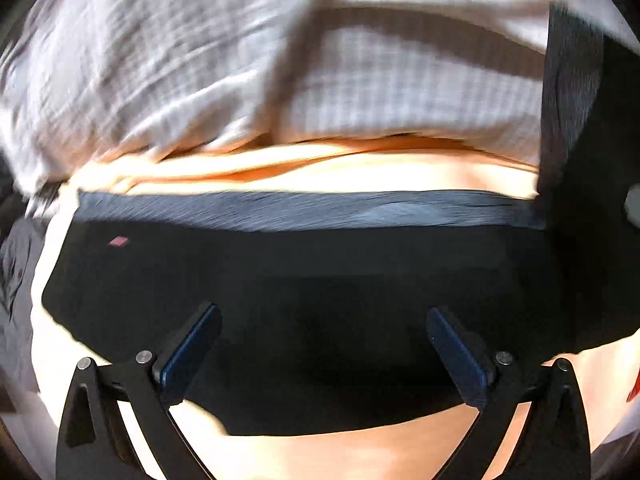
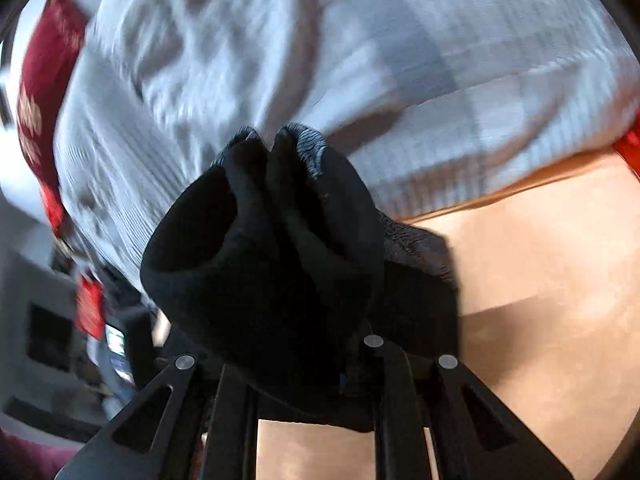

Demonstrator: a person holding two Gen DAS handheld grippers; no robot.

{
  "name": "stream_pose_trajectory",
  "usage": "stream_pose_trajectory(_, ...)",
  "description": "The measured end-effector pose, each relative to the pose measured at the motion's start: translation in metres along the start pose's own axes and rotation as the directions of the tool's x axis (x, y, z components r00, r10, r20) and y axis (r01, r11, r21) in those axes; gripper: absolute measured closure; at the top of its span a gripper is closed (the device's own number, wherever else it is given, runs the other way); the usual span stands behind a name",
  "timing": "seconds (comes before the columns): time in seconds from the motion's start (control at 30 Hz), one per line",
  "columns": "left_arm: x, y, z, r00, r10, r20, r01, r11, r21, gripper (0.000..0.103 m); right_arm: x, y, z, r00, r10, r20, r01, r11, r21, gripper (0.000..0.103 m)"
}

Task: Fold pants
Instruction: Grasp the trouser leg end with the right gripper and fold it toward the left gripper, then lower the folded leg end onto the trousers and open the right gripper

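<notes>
1. Left wrist view: left gripper [image 1: 322, 354] jaws spread wide, nothing between the pads. Black pants [image 1: 304, 292] lie flat on the tan sheet [image 1: 360, 452], ribbed waistband [image 1: 304, 210] at 12 o'clock of the fingers; grey checked blanket [image 1: 160, 60] beyond.
2. Right wrist view: right gripper [image 2: 308, 360] clamped on a bunched fold of the pants [image 2: 260, 248], fingertips buried in cloth. Blanket [image 2: 400, 40] at 12 o'clock, red cushion [image 2: 48, 80] at 10 o'clock.
</notes>
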State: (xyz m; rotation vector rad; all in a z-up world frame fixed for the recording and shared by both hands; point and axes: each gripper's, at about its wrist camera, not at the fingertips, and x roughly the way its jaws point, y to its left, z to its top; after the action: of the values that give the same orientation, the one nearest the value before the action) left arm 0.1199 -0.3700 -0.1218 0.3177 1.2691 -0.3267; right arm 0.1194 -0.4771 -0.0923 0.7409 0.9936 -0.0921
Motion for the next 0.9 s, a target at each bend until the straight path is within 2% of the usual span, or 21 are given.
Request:
stream_pose_trajectory(0.1,0.005,0.047,-0.005,0.999,0.031,-0.027,-0.033,0.998,-0.058,0.0,0.041,0.039,-0.018,0.994,-0.101,-0.039,0.097,0.992,-0.083,0.088)
stream_pose_trajectory(0.2,0.012,0.092,-0.018,0.997,0.054,-0.048,-0.059,0.994,-0.097,0.0,0.087,0.073,-0.042,0.971,-0.229,-0.074,0.213,0.961,-0.174,0.087)
stream_pose_trajectory(0.27,0.017,0.109,-0.023,0.996,0.064,-0.056,-0.069,0.992,-0.105,0.0,0.117,0.089,-0.059,0.943,-0.321,-0.087,0.295,0.927,-0.231,0.083)
stream_pose_trajectory(0.33,0.023,0.125,-0.026,0.996,0.065,-0.058,-0.071,0.992,-0.106,0.0,0.144,0.105,-0.074,0.9,-0.426,-0.092,0.382,0.874,-0.301,0.074)
stream_pose_trajectory(0.37,0.025,0.134,-0.028,0.996,0.064,-0.056,-0.07,0.992,-0.106,0.0,0.153,0.115,-0.076,0.883,-0.462,-0.085,0.412,0.849,-0.332,0.068)
stream_pose_trajectory(0.4,0.028,0.141,-0.026,0.997,0.064,-0.052,-0.069,0.992,-0.105,0.0,0.158,0.127,-0.083,0.862,-0.503,-0.059,0.446,0.809,-0.383,0.058)
stream_pose_trajectory(0.47,0.029,0.147,-0.024,0.996,0.068,-0.051,-0.073,0.992,-0.101,0.0,0.154,0.147,-0.089,0.866,-0.5,-0.026,0.439,0.783,-0.44,0.048)
stream_pose_trajectory(0.57,0.035,0.156,-0.018,0.997,0.033,-0.062,-0.039,0.995,-0.093,0.0,0.134,0.182,-0.101,0.898,-0.44,0.005,0.378,0.766,-0.519,0.046)
stream_pose_trajectory(0.63,0.036,0.152,-0.011,0.998,-0.01,-0.058,0.005,0.997,-0.079,0.0,0.111,0.179,-0.112,0.911,-0.412,0.022,0.354,0.753,-0.555,0.046)
stream_pose_trajectory(0.67,0.033,0.148,-0.009,0.998,-0.036,-0.055,0.032,0.997,-0.065,0.0,0.1,0.177,-0.113,0.917,-0.398,0.022,0.343,0.759,-0.553,0.046)
stream_pose_trajectory(0.73,0.028,0.134,-0.004,0.992,-0.114,-0.048,0.113,0.993,-0.029,0.0,0.078,0.154,-0.109,0.921,-0.389,-0.004,0.336,0.802,-0.494,0.046)
stream_pose_trajectory(0.8,0.018,0.117,0.001,0.982,-0.188,-0.033,0.189,0.982,0.003,0.0,0.062,0.125,-0.103,0.911,-0.411,-0.033,0.366,0.843,-0.394,0.046)
stream_pose_trajectory(0.9,0.007,0.086,0.008,0.958,-0.285,-0.015,0.285,0.956,0.07,0.002,0.053,0.094,-0.092,0.902,-0.426,-0.067,0.394,0.877,-0.276,0.047)
